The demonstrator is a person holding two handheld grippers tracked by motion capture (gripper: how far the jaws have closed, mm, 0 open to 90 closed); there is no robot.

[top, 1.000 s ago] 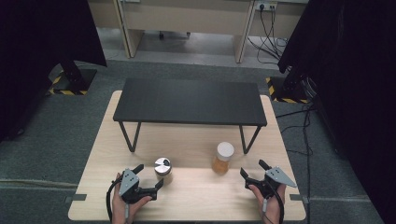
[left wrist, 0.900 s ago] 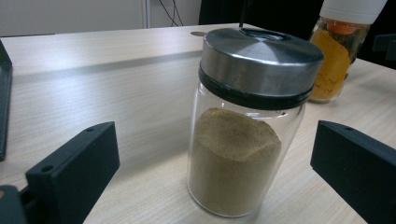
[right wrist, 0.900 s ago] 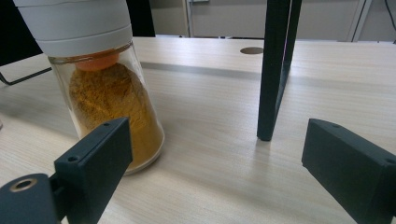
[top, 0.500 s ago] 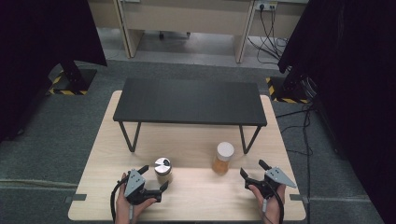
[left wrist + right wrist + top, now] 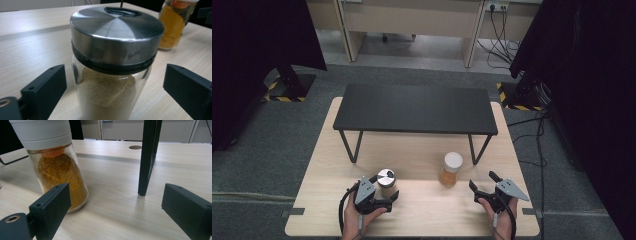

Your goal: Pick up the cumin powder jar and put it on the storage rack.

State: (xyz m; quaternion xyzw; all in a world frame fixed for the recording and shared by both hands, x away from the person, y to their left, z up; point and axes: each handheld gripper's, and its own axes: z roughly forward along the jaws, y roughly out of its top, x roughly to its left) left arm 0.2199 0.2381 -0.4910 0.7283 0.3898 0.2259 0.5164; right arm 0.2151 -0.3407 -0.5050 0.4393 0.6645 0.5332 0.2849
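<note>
Two jars near table's [image 5: 422,220] 6 o'clock edge: left gripper [image 5: 384,196] spread, just been closing around steel-lidded jar [image 5: 385,178] without touching, to grab it; right gripper [image 5: 486,183] spread, empty, orange jar [image 5: 450,170] at its 10 o'clock.

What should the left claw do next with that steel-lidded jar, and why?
Probably close the last bit. The left gripper already straddles the jar, its jaws have just been closing, yet gaps remain on both sides, so nothing grips the glass.
</note>
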